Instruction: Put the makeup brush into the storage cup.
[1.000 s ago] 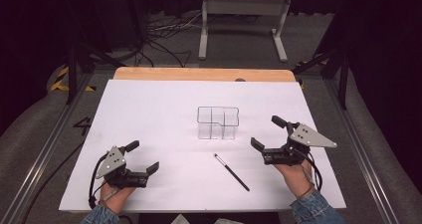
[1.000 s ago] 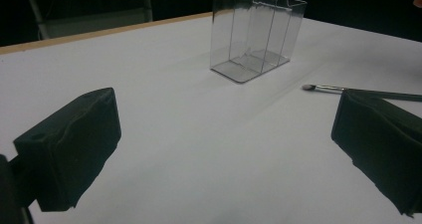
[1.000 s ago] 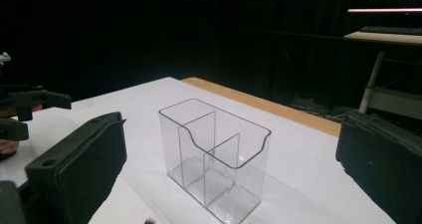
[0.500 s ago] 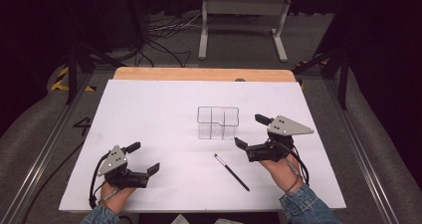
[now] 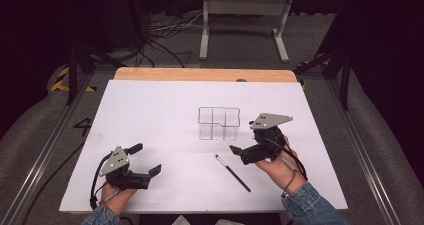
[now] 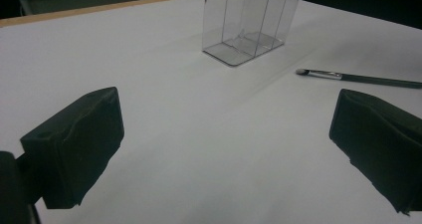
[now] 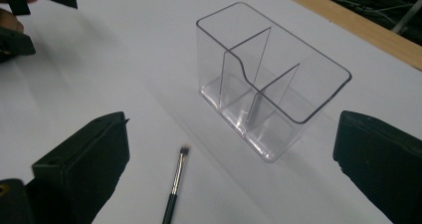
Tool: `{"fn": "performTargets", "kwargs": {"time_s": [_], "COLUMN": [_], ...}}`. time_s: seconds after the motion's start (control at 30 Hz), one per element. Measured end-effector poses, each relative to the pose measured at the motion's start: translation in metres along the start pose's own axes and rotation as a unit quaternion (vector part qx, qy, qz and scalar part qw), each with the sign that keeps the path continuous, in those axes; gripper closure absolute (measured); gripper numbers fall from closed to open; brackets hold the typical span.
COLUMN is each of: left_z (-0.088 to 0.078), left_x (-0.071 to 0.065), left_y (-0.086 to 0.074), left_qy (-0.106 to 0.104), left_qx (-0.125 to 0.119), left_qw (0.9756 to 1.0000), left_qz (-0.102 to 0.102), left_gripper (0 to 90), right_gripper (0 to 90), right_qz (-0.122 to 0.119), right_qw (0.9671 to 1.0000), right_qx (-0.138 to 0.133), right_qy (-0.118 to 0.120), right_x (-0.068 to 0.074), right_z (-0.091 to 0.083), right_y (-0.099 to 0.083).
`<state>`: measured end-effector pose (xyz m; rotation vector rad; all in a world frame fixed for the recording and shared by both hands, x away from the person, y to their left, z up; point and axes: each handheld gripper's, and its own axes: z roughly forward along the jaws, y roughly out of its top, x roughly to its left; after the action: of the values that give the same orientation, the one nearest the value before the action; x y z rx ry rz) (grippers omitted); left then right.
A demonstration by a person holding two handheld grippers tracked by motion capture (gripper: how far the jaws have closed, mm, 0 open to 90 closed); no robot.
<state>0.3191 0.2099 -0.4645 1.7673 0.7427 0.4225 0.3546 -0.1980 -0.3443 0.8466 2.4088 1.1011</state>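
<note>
High view: clear organizer (image 5: pixel 219 123) stands mid-surface (image 5: pixel 150 110), brush (image 5: pixel 233 172) lying just in front. Right gripper (image 5: pixel 243 146) hovers beside the brush, left gripper (image 5: pixel 146 161) well apart; both jaws spread, empty.

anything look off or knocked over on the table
Nothing stands out. The clear organizer stands upright and empty on the white table; the makeup brush lies flat beside it, not in a compartment. No spills or damage are visible.
</note>
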Motion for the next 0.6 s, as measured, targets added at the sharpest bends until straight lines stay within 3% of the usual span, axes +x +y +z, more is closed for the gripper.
{"fn": "performTargets", "kwargs": {"time_s": [0.33, 0.6], "left_z": [-0.001, -0.001], "left_x": [0.0, 0.0], "left_y": [0.0, 0.0], "left_qy": [0.003, 0.001], "left_qx": [-0.003, 0.001], "left_qw": [1.0, 1.0], "left_qz": [0.002, 0.003], "left_gripper": [1.3, 1.6], "right_gripper": [4.6, 6.4], "right_qz": [-0.024, -0.038], "right_qw": [0.9966, 0.9924], "right_qx": [0.079, 0.117], "right_qy": [-0.002, 0.004], "right_x": [0.007, 0.009], "right_z": [0.006, 0.012], "right_y": [0.011, 0.015]}}
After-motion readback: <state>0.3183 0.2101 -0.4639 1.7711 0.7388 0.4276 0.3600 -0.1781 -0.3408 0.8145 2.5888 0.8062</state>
